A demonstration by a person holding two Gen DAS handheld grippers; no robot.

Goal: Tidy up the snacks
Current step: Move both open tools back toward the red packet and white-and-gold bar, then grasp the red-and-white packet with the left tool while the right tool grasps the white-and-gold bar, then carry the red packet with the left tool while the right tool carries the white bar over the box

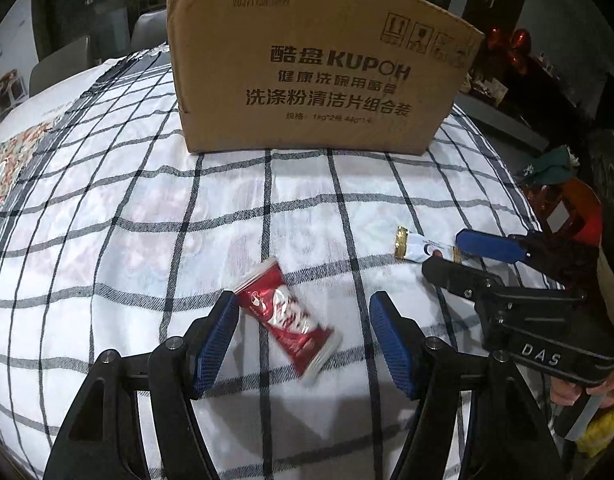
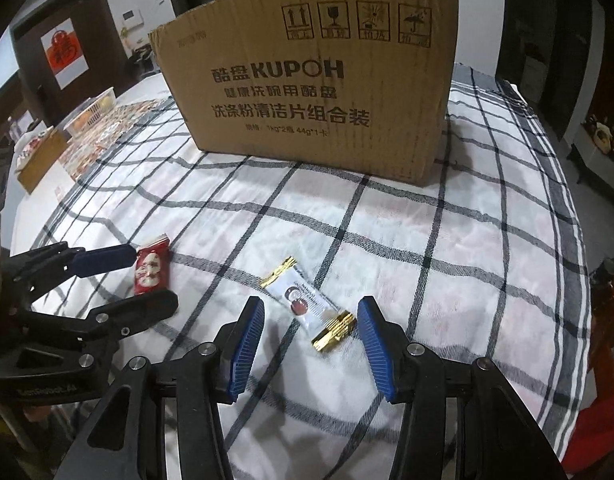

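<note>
- Here the left gripper point(image 1: 303, 340) stood open astride the red packet point(image 1: 289, 318), one pad just beside its upper edge; it needed squaring to the packet's width.
- The right gripper point(image 2: 310, 346) gaped around the white packet point(image 2: 307, 304), not pinching.
- Beyond on the cloth point(image 2: 447, 248), the box point(image 2: 307, 80) looked the likely destination.

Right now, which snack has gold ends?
The white packet, between the right gripper's open jaws. The red packet by the left gripper has none.
</note>
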